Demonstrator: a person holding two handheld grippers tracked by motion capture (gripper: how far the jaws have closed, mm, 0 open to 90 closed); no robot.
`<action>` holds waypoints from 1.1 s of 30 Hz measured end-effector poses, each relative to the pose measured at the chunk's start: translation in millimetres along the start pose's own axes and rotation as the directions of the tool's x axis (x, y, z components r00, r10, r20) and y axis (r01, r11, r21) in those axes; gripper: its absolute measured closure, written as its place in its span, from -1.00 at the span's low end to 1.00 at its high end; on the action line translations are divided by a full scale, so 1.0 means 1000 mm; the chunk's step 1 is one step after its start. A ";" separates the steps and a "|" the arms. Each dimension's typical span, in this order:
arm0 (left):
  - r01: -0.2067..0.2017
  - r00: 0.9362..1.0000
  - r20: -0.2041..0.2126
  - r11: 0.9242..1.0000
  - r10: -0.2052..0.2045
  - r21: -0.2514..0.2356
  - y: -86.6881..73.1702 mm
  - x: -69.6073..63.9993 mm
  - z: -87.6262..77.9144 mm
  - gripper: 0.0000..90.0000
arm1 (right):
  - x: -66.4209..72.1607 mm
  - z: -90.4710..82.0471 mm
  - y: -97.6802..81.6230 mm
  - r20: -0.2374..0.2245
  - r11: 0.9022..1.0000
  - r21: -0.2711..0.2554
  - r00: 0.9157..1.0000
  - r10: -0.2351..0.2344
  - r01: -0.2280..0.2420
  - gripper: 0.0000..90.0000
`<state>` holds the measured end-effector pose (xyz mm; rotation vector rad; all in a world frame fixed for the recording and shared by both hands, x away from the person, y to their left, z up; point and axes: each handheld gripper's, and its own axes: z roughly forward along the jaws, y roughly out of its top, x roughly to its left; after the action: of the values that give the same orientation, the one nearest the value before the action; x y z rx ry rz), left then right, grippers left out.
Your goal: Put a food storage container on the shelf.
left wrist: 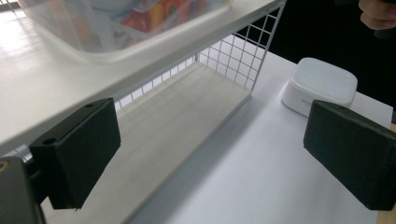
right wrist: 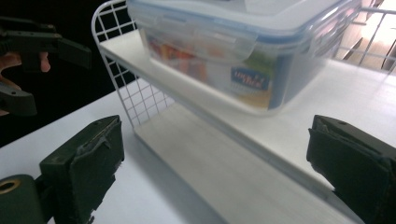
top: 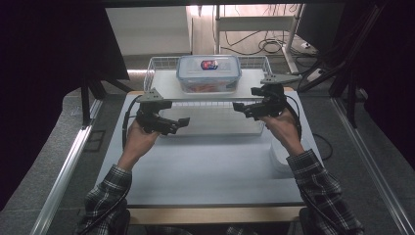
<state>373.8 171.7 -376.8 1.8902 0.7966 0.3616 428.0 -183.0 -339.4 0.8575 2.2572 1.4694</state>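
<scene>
A clear food container with a blue-trimmed snap lid stands on the upper shelf of a white wire rack at the back of the white table. My left gripper hovers at the rack's front left corner, open and holding nothing. My right gripper hovers at the front right corner, also open with nothing between its jaws. In the left gripper view my left gripper frames the lower shelf, with the container above. In the right gripper view my right gripper faces the container and the rack's wire side.
A small white square box sits on the table to the right of the rack, under my right forearm. Dark curtains close both sides. Metal rails run along the floor, and cables lie behind the rack.
</scene>
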 end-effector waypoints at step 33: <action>-0.054 0.997 -0.043 0.996 0.057 0.077 -0.077 -0.043 0.008 -0.92 | 0.036 -0.003 -0.085 -0.049 0.990 0.097 0.994 -0.094 0.099 -0.96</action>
<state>318.9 157.9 -444.4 1.9838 0.7989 0.4151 371.7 -187.0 -412.5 0.7394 2.3865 1.3562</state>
